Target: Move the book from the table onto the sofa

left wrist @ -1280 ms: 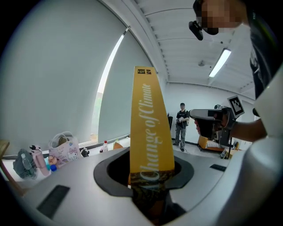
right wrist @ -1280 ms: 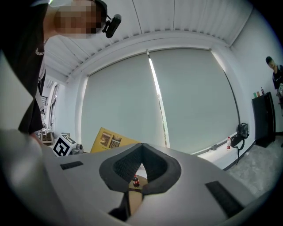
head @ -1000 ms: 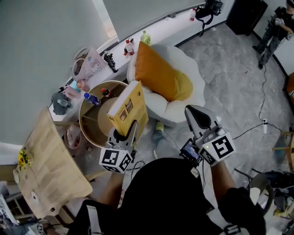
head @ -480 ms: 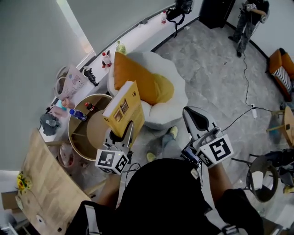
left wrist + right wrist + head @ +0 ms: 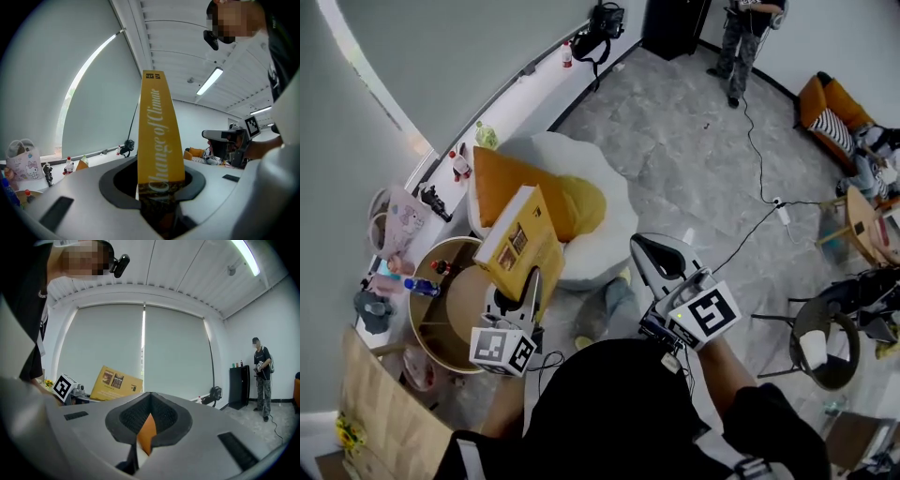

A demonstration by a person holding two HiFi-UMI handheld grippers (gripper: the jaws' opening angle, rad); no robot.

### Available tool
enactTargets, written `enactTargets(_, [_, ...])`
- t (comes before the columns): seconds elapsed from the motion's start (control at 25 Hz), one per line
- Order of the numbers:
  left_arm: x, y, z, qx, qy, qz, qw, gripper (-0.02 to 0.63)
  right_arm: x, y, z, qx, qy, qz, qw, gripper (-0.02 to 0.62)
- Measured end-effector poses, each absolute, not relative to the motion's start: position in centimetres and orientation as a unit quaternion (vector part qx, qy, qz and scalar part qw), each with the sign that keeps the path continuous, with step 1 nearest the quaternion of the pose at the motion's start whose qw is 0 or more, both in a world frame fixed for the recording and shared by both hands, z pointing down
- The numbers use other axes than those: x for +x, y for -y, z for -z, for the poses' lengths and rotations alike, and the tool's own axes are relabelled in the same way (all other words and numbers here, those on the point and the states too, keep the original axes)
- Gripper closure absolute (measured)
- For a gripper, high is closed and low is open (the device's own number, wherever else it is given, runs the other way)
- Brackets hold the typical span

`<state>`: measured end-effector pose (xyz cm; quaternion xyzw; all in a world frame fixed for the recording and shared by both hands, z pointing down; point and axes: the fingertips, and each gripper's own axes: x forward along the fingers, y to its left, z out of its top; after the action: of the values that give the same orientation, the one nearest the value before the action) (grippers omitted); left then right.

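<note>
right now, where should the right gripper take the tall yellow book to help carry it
Take the top edge, from above. The tall yellow book stands roughly upright with its spine's lower end clamped in the left gripper, and its broad cover faces the shut right gripper; only the thin edge would likely fit between opened jaws.

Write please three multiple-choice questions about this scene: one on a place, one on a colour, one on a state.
1. Where is the yellow book? A on the round table; B between the fingers of the left gripper; C on the floor.
2. The cushion on the sofa is: A orange; B green; C black.
3. The book is: A closed; B spread open; C torn.
Answers: B, the left gripper clamps its lower end; A, it shows orange against the white sofa; A, its covers lie together.
</note>
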<state>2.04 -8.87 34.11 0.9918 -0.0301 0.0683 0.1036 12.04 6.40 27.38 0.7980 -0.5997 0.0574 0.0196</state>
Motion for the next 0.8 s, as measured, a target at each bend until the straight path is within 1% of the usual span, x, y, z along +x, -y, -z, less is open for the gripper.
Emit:
enactTargets(0.2, [6.3,9.3,-34.6,0.992,0.022,-0.069,0.099,0.451,16.2,-5.9,-28.0,0.797,0.601,-0.054,0.017,0.589])
enactTargets(0.4, [12.1,10.6,-35.1,0.991,0.022,-0.077,0.106,0.451,22.7,-4.3,-28.6,0.796,0.602,-0.065,0.017,0.589])
enactTargets(0.56, [16.6,12.5,-35.0,0.989,0.031,-0.089,0.114,0.451,27.9,-1.8,-27.7,0.796,0.604,-0.043,0.009,0.589])
enactTargets(0.72, [20.4,13.2,-35.1,0.989,0.039,-0.099,0.107,0.451,31.3,-1.2,-28.4,0.785,0.615,-0.074,0.009,0.589])
enactTargets(0.8, [22.5,12.8,-35.1,0.988,0.041,-0.105,0.108,0.451,33.6,-1.2,-28.1,0.784,0.617,-0.067,0.002,0.589])
